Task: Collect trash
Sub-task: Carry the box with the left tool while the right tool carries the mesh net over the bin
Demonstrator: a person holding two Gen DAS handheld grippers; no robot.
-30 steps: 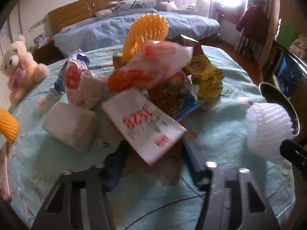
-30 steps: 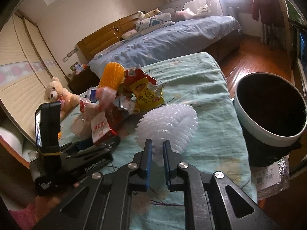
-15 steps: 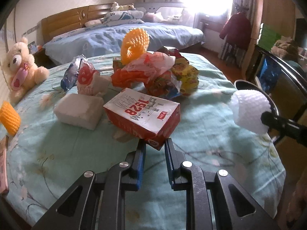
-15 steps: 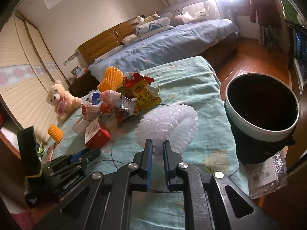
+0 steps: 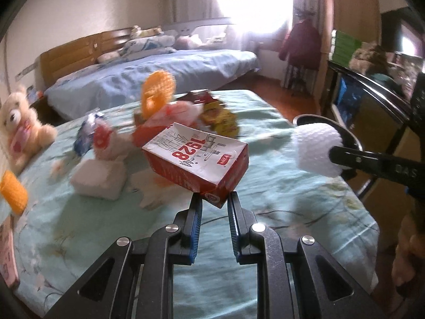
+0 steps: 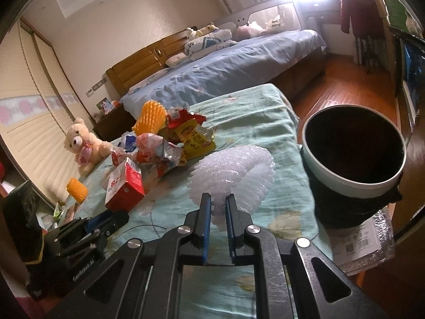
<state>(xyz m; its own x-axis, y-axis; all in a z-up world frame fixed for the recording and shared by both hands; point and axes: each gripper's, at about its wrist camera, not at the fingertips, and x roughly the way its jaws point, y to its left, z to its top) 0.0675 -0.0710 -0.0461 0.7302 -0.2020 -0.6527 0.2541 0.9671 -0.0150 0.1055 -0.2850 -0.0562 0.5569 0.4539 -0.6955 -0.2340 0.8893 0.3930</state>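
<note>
My left gripper [image 5: 214,201] is shut on the lower corner of a red-and-white carton [image 5: 196,159], which hangs tilted just above the teal tablecloth [image 5: 265,226]. In the right wrist view the same carton [image 6: 124,186] shows at the left, with the left gripper [image 6: 115,218] below it. My right gripper [image 6: 217,202] is shut on a white foam fruit net [image 6: 233,175], held over the table's right side. A dark bin with a pale rim [image 6: 353,190] stands off the table's right edge. A pile of crumpled wrappers [image 6: 170,146] lies mid-table.
An orange foam net [image 5: 158,93] tops the pile, and a yellow snack bag [image 6: 194,138] lies beside it. A white tissue pack [image 5: 98,178], a teddy bear [image 5: 18,125] and a small orange net [image 5: 13,191] are at the left. A bed lies beyond the table.
My left gripper went from open around the carton to shut on its corner, then drew back and lifted it off the cloth. The right gripper kept its hold on the foam net.
</note>
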